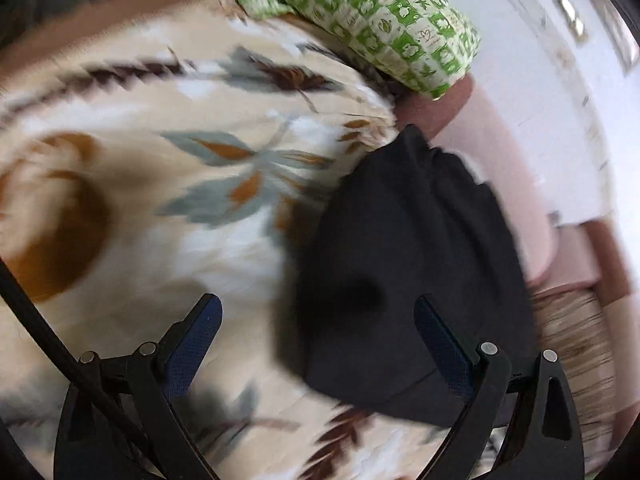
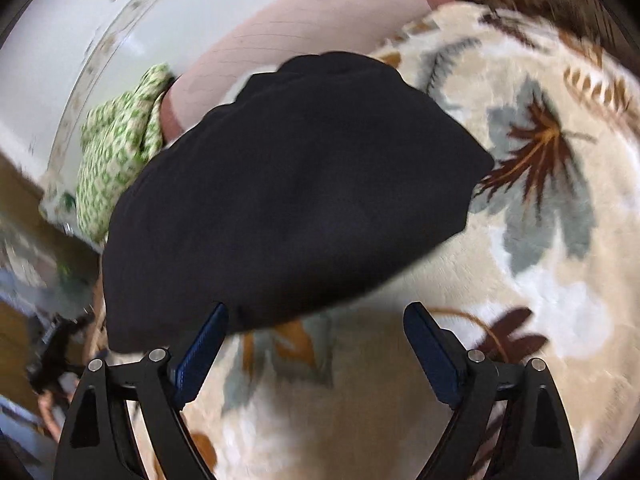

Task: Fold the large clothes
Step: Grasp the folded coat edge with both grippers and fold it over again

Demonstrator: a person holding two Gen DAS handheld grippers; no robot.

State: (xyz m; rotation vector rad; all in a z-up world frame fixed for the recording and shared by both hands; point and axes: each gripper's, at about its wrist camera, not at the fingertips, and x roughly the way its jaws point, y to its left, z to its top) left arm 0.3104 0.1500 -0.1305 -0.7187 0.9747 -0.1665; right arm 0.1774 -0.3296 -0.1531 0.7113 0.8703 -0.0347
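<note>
A black garment (image 1: 404, 264) lies in a folded heap on a cream floral blanket (image 1: 168, 184). In the left wrist view it sits right of centre, and my left gripper (image 1: 318, 312) is open above its near edge, holding nothing. In the right wrist view the garment (image 2: 288, 200) fills the middle. My right gripper (image 2: 316, 318) is open just above its near edge, over the blanket (image 2: 540, 240), and is empty. Both views are blurred by motion.
A green-and-white patterned cloth (image 1: 384, 12) lies at the far edge of the bed, also in the right wrist view (image 2: 116, 152). A pink headboard or bed edge (image 1: 516, 200) and a white wall (image 1: 540, 80) lie beyond. Clutter (image 2: 48, 344) lies left of the bed.
</note>
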